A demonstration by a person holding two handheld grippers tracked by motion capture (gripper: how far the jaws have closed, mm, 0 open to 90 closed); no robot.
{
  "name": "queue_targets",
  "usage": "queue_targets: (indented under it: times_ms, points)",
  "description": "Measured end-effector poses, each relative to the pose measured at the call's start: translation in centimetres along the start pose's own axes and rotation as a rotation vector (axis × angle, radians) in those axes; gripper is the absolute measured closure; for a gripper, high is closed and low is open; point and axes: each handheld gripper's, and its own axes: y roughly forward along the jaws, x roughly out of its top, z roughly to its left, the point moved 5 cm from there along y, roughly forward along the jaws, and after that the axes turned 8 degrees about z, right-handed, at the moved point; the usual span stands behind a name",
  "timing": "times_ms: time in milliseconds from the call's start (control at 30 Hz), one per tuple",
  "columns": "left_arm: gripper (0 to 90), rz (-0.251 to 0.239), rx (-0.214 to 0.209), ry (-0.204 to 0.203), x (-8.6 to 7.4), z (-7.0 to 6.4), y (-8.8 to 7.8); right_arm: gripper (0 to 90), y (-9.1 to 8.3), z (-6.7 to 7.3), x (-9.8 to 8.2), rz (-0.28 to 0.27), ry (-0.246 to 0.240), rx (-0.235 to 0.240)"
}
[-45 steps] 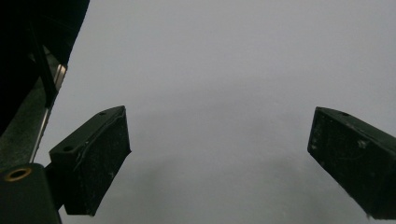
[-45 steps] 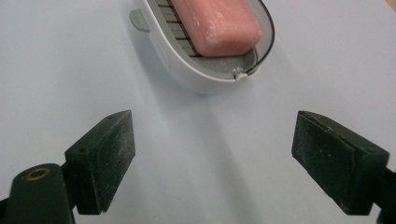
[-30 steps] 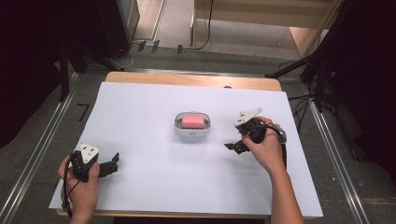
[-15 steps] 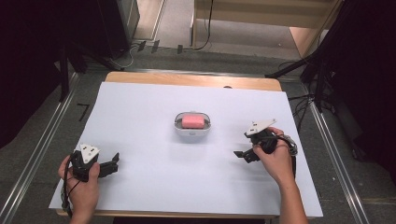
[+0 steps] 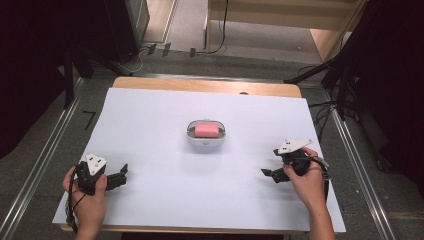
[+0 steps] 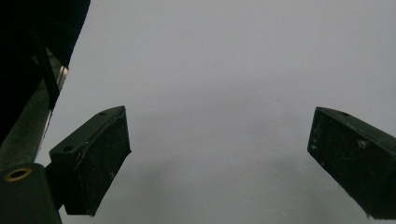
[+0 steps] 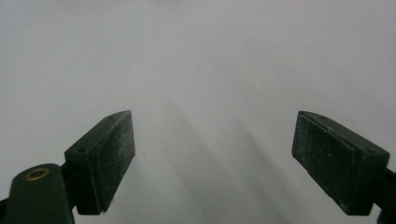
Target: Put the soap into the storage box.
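A pink bar of soap (image 5: 206,130) lies in a small white dish (image 5: 205,141) at the middle of the white table sheet (image 5: 150,125). My left gripper (image 5: 122,175) rests near the front left corner, held in a hand, its jaws wide apart over bare sheet (image 6: 219,154). My right gripper (image 5: 267,175) sits at the front right, well apart from the dish, jaws spread with nothing between them (image 7: 212,158). Both point inward toward the table's middle.
The sheet covers a wooden table whose far edge (image 5: 210,86) shows bare wood. Metal rails (image 5: 45,150) run along both sides on the floor. Cables (image 5: 325,107) and dark stands lie off the right side and back.
My right gripper has pulled back from beside the dish toward the front right of the table. The left gripper has stayed put.
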Motion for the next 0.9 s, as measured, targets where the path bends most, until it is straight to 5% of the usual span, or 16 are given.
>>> queue_targets:
  times_ms: [900]
  points:
    - [6.3, -0.004, 0.004, 0.007, 0.0, -0.1, 0.0, 13.8, -2.8, 0.3, -7.2, -0.122, 0.136, -0.067]
